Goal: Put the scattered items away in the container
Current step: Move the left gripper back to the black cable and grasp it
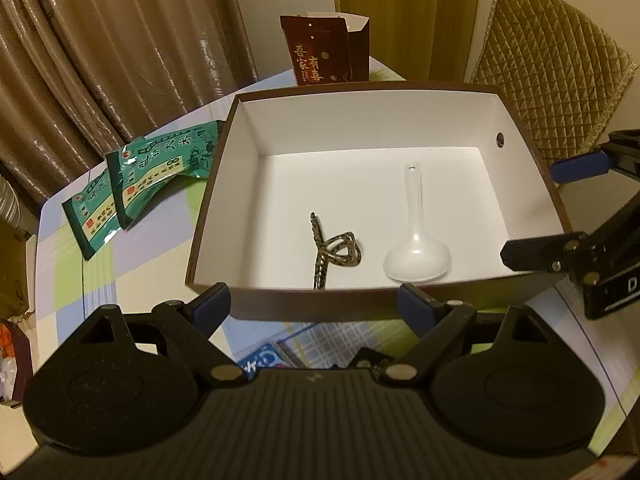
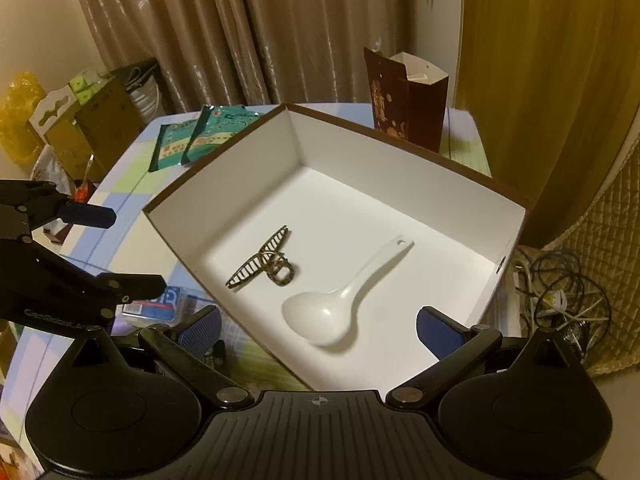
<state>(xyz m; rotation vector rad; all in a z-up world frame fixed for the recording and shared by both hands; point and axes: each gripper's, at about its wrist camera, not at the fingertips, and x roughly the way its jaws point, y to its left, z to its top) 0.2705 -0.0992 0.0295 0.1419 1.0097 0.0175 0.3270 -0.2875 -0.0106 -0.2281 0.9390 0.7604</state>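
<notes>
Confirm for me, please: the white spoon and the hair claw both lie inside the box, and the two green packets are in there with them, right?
Not quite. The white spoon and hair claw do lie inside the box, but the two green packets lie on the table beside it, as the left wrist view shows.

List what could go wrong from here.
1. The two green packets overlap beside the box; a grab may lift only one or drag both.
2. The left tongs hang open by the near wall and could shove the box.
3. A dropped item might hit the white spoon or hair clip.
</notes>
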